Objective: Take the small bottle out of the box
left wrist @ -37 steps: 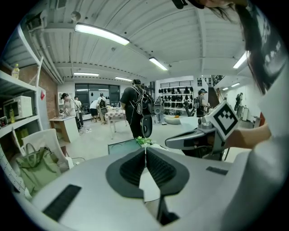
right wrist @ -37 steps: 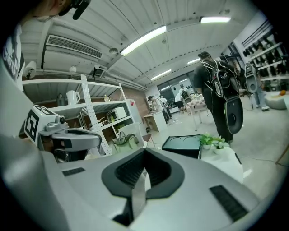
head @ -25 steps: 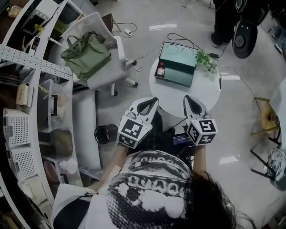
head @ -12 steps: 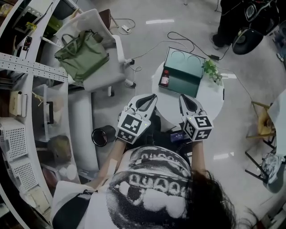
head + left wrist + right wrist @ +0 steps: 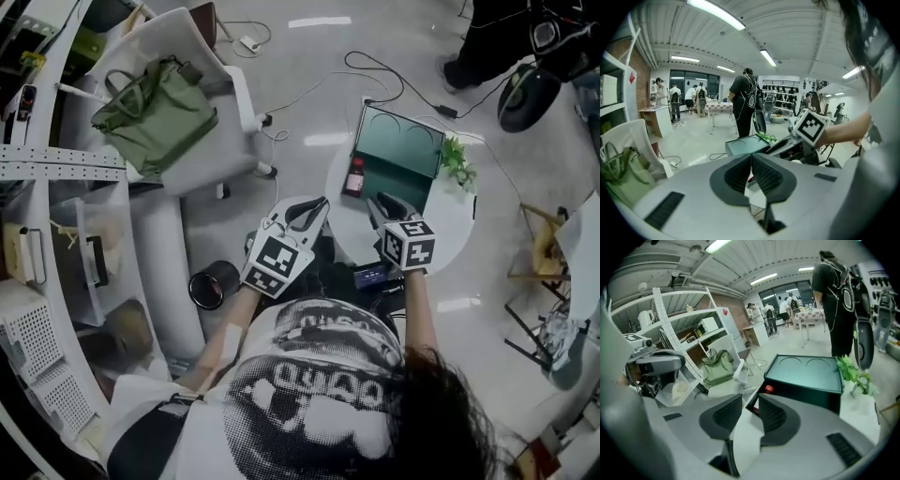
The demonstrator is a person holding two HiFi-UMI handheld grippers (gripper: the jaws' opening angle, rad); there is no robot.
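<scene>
The right hand-held gripper, jaws opening and empty, hovers over the near edge of the round white counter. Ahead, the small dark red-capped bottle stands at the left end of the dark green rectangular box. Straddle its neck squarely before closing.

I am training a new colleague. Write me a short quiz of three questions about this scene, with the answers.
1. True or false: the olive-green fabric bag lies on the white chair.
2. What stands beside the dark green rectangular box on the round white table: A mug, B small leafy green plant, C laptop?
3. Which hand-held gripper has its jaws closed together?
Key: 1 true; 2 B; 3 the left hand-held gripper.
</scene>
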